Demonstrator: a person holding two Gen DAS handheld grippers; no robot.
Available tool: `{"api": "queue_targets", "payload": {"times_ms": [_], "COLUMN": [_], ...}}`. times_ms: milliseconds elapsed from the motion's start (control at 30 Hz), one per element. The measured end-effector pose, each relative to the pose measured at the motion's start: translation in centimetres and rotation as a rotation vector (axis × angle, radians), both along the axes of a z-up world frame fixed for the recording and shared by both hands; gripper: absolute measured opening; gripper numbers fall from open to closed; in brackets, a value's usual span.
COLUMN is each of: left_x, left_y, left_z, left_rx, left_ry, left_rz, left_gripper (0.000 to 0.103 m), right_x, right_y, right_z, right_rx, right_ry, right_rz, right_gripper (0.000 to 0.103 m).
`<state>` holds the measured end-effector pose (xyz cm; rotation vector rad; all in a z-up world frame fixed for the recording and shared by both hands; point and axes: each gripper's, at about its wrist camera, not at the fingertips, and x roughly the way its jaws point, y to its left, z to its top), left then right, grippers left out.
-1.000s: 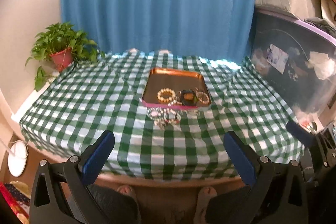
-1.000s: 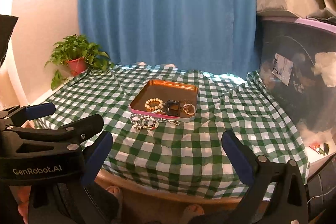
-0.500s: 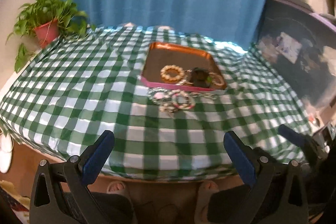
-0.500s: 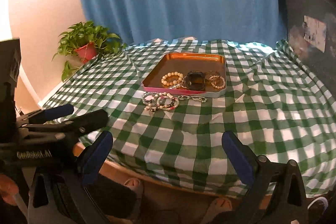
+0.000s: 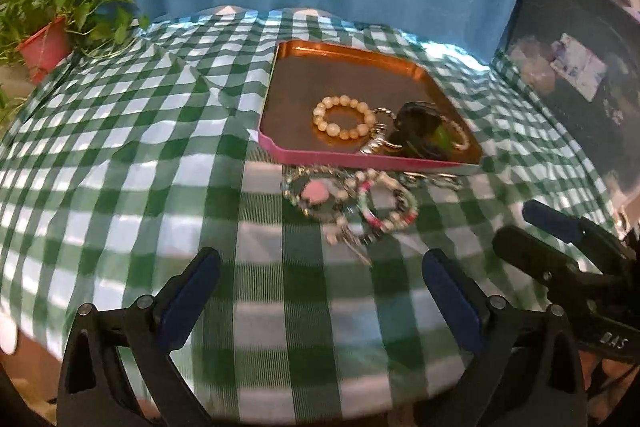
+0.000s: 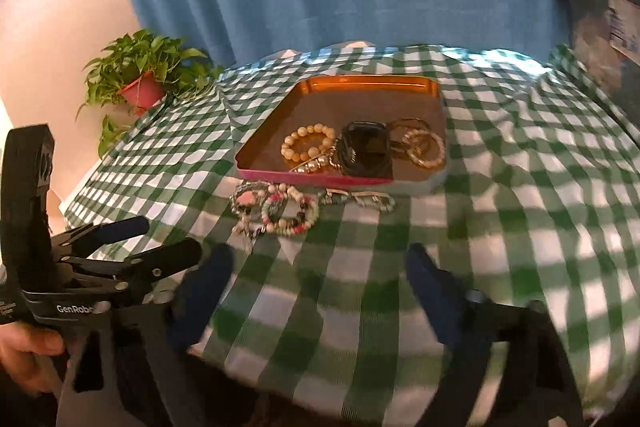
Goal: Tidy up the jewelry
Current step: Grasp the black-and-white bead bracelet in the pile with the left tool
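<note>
Left wrist: both grippers [image 5: 320, 291] [image 6: 316, 287] gape wide, holding nothing, over gingham cloth [image 5: 120, 167]. Beaded bracelets [image 5: 352, 205] lie just beside metal tray [image 5: 280, 107] w/ round beads [image 5: 344, 117] inside.

A table covered by a green-and-white checked cloth [image 5: 120, 155] [image 6: 520, 187] is carrying a shallow rectangular copper-coloured metal tray with a pink outer wall [image 5: 296, 151] [image 6: 264, 171] near its middle. A loose heap of mixed beaded bracelets [image 5: 352, 203] [image 6: 280, 207] is lying on the cloth just beside the tray's near wall. A leafy green plant in a red pot [image 5: 44, 47] [image 6: 142, 93] is sitting well apart from the tray, at the table's far left corner.
</note>
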<state>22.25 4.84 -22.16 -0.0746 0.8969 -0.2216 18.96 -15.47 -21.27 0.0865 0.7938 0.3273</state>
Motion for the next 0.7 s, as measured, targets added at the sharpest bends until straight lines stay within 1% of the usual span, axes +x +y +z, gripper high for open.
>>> {"api": "queue_targets", "payload": {"times_ms": [33,67,100,133,167,200,233,267,300,367,433,500,600,700], "left_x": [0.7,1.5,2.3,2.8,3.2,3.8,3.9,3.8,3.9,3.7,3.4,3.1,2.6,1.9], "left_y": [-0.1,-0.2,-0.3,-0.3,-0.3,-0.4,-0.5,-0.5,-0.6,-0.8,-0.9,-0.7,-0.1,0.0], "left_z": [-0.3,-0.7,-1.1,-1.5,-1.8,-2.4,-2.5,-2.5,-2.8,-2.8,-2.9,-2.9,-2.9,-3.0], "left_rx": [-0.003,-0.012,-0.019,-0.021,-0.023,-0.022,-0.016,-0.010,-0.010,-0.002,0.005,-0.007,-0.041,-0.027], "left_ry": [0.001,0.004,0.009,0.014,0.021,0.036,0.017,-0.007,-0.003,-0.028,-0.048,-0.054,-0.038,-0.047], "left_rz": [-0.001,-0.008,-0.014,-0.018,-0.023,-0.029,-0.029,-0.037,-0.049,-0.065,-0.075,-0.081,-0.078,-0.078], "left_gripper": [0.092,0.087,0.085,0.077,0.066,0.060,0.055,0.045,0.039,0.037,0.036,0.031,0.025,0.020], "right_x": [0.7,1.4,2.2,2.9,3.4,4.1,4.5,4.7,5.0,5.2,5.4,5.7,5.8,5.7], "right_y": [0.2,0.4,0.7,0.9,1.2,1.5,1.6,1.7,1.7,1.8,2.0,2.5,2.9,3.4], "right_z": [-0.3,-0.6,-0.9,-1.4,-1.9,-2.7,-3.1,-3.6,-4.1,-4.5,-4.2,-4.4,-4.4,-4.4], "right_rx": [-0.006,-0.016,-0.022,-0.028,-0.035,-0.042,-0.042,-0.038,-0.030,-0.021,-0.002,-0.028,-0.033,-0.072], "right_ry": [0.003,0.006,0.004,0.005,0.011,0.022,0.030,0.040,0.049,0.055,0.042,0.042,0.054,0.044], "right_rz": [-0.004,-0.010,-0.008,-0.001,0.006,0.019,0.027,0.035,0.046,0.066,0.104,0.117,0.122,0.127], "right_gripper": [0.060,0.054,0.041,0.031,0.026,0.018,0.014,0.014,0.014,0.014,0.013,0.013,0.013,0.013]}}
